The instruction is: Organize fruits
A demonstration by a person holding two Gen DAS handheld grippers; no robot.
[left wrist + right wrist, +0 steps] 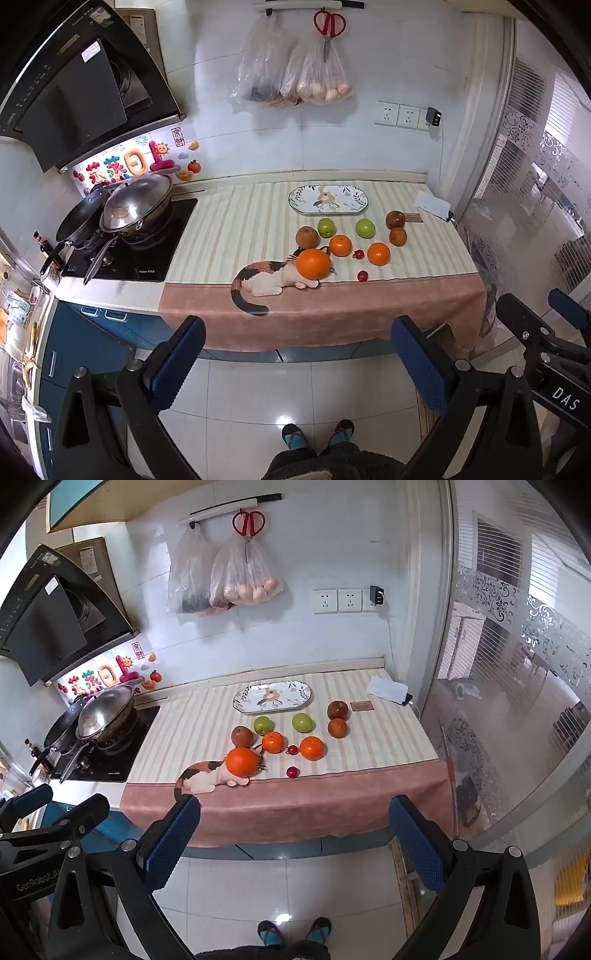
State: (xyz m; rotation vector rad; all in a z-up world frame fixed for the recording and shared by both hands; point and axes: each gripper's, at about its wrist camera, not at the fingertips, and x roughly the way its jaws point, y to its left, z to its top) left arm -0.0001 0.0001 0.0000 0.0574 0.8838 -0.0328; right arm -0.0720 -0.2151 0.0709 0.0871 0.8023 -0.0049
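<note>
Fruits lie on a striped cloth on the counter (pixel 236 229): a large orange (pixel 314 264) at the front, two smaller oranges (pixel 340 245), two green apples (pixel 327 227), three brownish-red fruits (pixel 307 237) and two small red cherries (pixel 362 276). An empty oval patterned plate (pixel 328 199) sits behind them; it also shows in the right wrist view (pixel 272 697). My left gripper (pixel 297 362) and right gripper (pixel 293 843) are both open and empty, held well back from the counter over the floor.
A stove with a wok and pans (pixel 136 210) stands left of the cloth. A white cloth and phone (pixel 388 691) lie at the back right corner. A glass door (pixel 517 701) bounds the right side. Bags and scissors (pixel 328 24) hang on the wall.
</note>
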